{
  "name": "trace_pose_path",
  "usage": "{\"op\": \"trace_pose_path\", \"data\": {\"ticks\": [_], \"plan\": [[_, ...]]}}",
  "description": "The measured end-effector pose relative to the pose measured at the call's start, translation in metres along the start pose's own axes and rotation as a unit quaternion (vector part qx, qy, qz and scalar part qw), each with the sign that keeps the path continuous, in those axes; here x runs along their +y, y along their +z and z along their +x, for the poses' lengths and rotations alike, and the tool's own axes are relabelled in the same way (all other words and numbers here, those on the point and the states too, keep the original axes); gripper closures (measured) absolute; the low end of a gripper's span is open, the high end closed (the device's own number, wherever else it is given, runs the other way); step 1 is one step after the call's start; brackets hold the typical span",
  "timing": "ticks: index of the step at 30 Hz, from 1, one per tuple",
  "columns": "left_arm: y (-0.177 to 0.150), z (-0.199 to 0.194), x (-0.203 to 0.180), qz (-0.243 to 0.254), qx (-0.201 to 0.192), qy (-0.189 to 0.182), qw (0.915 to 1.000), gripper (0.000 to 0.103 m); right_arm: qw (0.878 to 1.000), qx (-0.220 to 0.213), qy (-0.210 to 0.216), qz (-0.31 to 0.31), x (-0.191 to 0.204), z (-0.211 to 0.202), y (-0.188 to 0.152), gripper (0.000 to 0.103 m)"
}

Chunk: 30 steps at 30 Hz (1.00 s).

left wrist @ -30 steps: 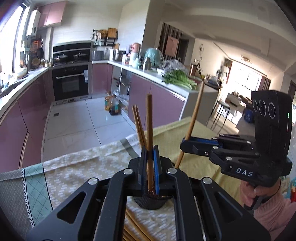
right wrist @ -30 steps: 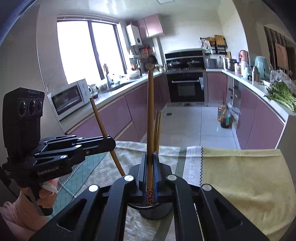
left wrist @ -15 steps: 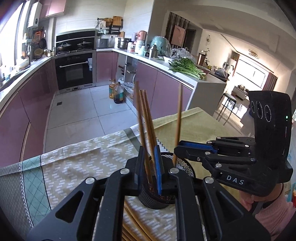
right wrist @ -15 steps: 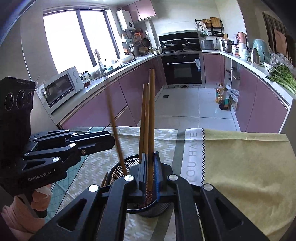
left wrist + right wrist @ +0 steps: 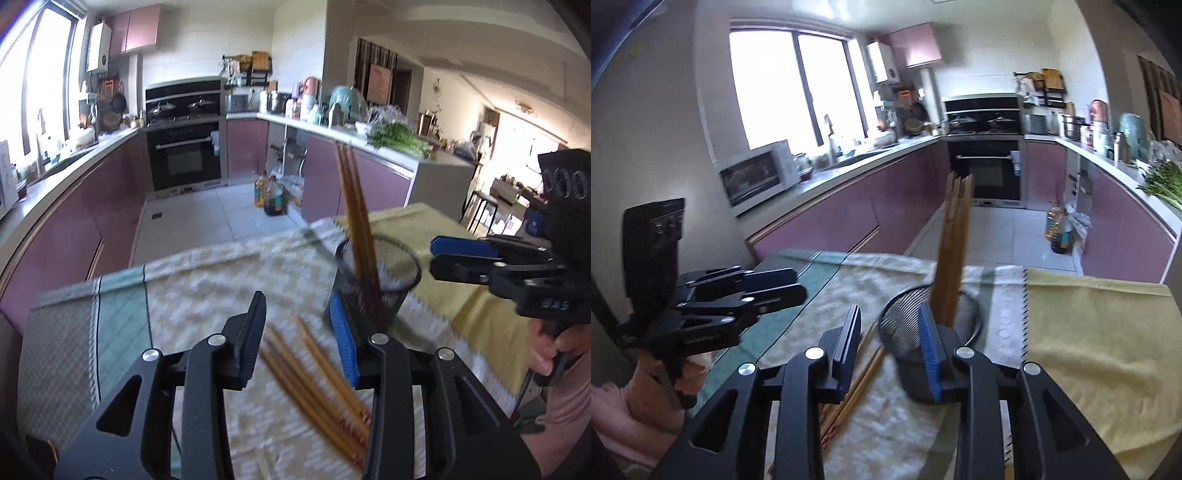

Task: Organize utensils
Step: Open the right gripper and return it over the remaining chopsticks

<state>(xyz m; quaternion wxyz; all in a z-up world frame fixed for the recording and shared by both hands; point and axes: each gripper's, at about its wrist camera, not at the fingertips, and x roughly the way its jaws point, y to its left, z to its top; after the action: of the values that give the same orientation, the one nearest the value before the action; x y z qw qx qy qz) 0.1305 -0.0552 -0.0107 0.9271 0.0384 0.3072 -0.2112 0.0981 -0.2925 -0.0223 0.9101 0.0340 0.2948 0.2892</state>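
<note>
A black mesh holder (image 5: 376,277) (image 5: 927,332) stands on the cloth-covered table with several wooden chopsticks (image 5: 356,218) (image 5: 955,243) leaning upright in it. More loose chopsticks (image 5: 317,380) (image 5: 857,384) lie flat on the patterned cloth. My left gripper (image 5: 299,336) hangs just above the loose chopsticks, left of the holder; its jaws are opening and nothing is between them. My right gripper (image 5: 892,350) sits close in front of the holder, its jaws opening and empty too. Each gripper also shows in the other's view, the right one (image 5: 443,256) beside the holder, the left one (image 5: 794,286) over the table's left side.
Patterned white and green cloth (image 5: 177,295) covers the left of the table, a yellow towel (image 5: 1089,332) the right. Behind the table edge lie the tiled kitchen floor, purple cabinets (image 5: 74,229), an oven (image 5: 184,155) and oil bottles (image 5: 271,197). A hand (image 5: 546,350) holds the right gripper.
Both grippers held a chopstick upright over the holder, lowered them in and let go. Both now stand open, and the left one has shifted left and down over the loose chopsticks.
</note>
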Motion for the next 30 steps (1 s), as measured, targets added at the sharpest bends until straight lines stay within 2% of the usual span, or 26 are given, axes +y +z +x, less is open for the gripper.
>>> {"op": "trace_pose_path", "data": {"ticks": [4, 7, 11, 18, 30], "plan": [[-0.035, 0.011, 0.005, -0.003, 0.048, 0.0, 0.9988, 0.067, 0.999, 0.044, 0.01, -0.008, 0.015, 0.021, -0.025, 0.073], [-0.059, 0.018, 0.007, -0.012, 0.077, -0.001, 0.997, 0.067, 0.997, 0.074, 0.023, 0.013, 0.017, 0.037, -0.04, 0.073], [-0.078, 0.03, 0.005, -0.019, 0.104, -0.002, 0.9944, 0.067, 0.994, 0.101, 0.028, 0.028, 0.021, 0.053, -0.058, 0.073], [-0.094, 0.036, -0.002, -0.023, 0.119, 0.006, 0.9926, 0.067, 0.992, 0.123, 0.021, 0.033, 0.029, 0.06, -0.07, 0.073], [-0.097, 0.04, -0.003, -0.024, 0.125, 0.0, 0.9918, 0.067, 0.99, 0.142, 0.002, 0.024, 0.033, 0.064, -0.081, 0.073]]}}
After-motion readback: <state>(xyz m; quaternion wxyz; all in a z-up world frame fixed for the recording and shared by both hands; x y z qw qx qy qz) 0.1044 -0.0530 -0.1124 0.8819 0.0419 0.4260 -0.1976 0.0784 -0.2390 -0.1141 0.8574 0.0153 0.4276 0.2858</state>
